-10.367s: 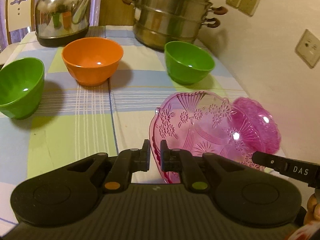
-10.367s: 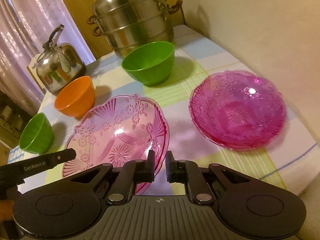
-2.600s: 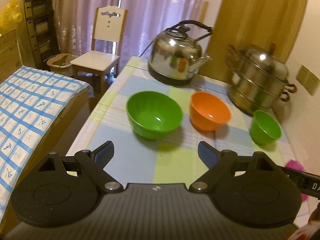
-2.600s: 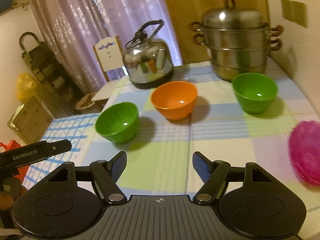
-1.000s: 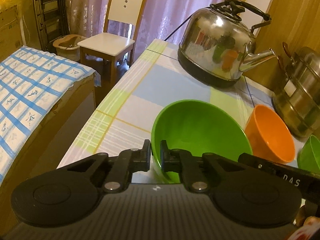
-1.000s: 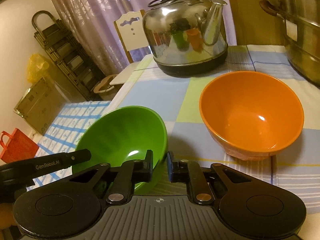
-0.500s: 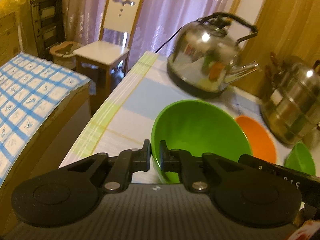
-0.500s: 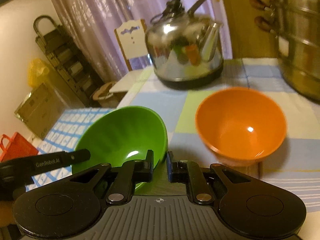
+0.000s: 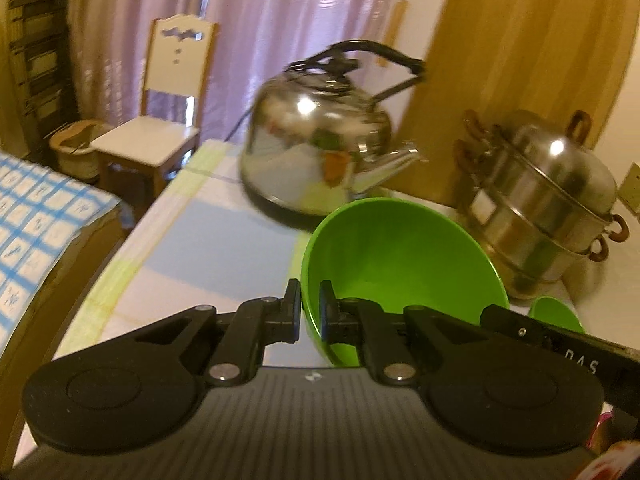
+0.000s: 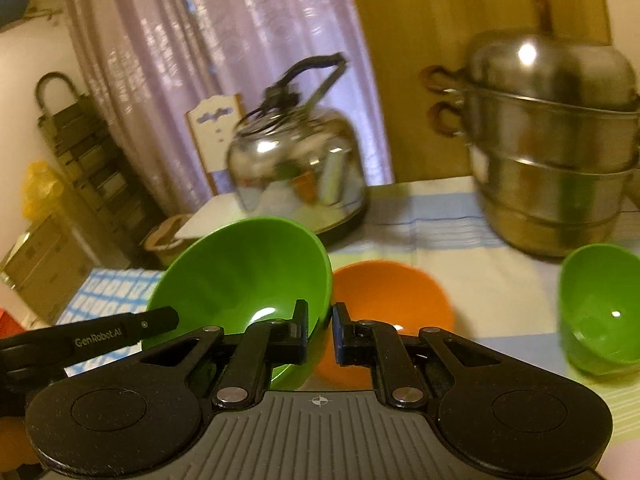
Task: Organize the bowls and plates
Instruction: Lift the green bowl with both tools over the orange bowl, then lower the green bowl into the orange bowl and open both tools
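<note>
A large green bowl point(image 10: 244, 272) is pinched by its rim between the left gripper point(image 9: 309, 310) and right gripper point(image 10: 320, 330), raised above the orange bowl point(image 10: 394, 296). If either thin rim grip slips, the bowl could be dropped.

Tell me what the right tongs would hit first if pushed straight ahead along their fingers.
Probably the orange bowl, just beyond the right tongs, which grip the green bowl's rim; depth is uncertain.
</note>
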{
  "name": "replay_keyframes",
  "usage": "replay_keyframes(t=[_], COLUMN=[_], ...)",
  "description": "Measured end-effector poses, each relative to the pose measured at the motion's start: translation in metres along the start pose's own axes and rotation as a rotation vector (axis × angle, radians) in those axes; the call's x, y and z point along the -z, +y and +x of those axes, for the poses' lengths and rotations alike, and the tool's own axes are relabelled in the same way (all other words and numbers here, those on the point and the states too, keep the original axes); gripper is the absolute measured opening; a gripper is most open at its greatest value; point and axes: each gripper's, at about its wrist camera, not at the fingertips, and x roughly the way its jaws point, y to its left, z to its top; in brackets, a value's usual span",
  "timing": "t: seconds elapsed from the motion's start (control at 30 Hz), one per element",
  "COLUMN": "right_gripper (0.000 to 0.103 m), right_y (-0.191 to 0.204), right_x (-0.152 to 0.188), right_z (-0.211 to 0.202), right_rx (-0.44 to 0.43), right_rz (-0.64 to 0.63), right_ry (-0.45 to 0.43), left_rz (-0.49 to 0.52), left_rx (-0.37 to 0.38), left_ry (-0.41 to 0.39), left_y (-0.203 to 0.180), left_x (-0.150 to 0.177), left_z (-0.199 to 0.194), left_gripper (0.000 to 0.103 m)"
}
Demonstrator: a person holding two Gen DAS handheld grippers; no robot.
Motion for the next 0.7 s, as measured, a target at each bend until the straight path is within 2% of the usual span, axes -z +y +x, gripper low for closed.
replay_keyframes(t=[0.27,0.7], right_gripper=[0.012,0.011], right_y=[-0.04,-0.074], right_x=[-0.011,-0.004], right_z=[0.005,0.03], right_rx=[0.066,0.115], right_rz=[0.063,0.099], right_ry=[-0.012,0.034], left_rz=[0.041,0.045], left_rx=[0.056,0.07], left_ry=[0.028,0.079], left_y=[-0.032,-0.04], left_x=[-0.006,0.007], left_z=[0.037,0.071], left_gripper=[0.007,0.008])
